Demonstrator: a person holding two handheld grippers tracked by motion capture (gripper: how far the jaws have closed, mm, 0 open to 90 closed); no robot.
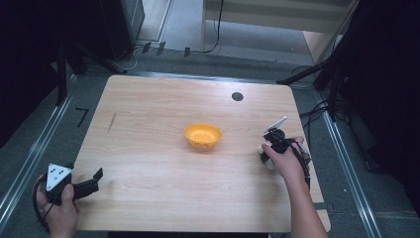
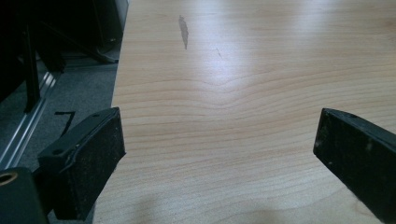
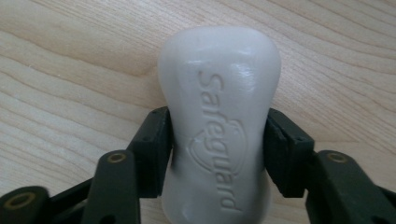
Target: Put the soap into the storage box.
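A white bar of soap (image 3: 219, 116) with raised lettering lies on the wooden table (image 1: 148, 198). My right gripper (image 3: 219, 140) is shut on it, one black pad pressed against each long side. From above, that gripper (image 1: 270, 151) and the soap (image 1: 268, 162) sit near the table's right edge, to the right of an orange bowl (image 1: 203, 135) at the middle. My left gripper (image 1: 95, 178) rests at the front left corner. Its jaws (image 2: 219, 154) stand wide apart with only bare wood between them, so it is open.
A round black spot (image 1: 237, 96) marks the far side of the table, and a dark streak (image 1: 112, 121) the left side. Metal rails and cables run along the floor on both sides. Dark stands flank the far corners.
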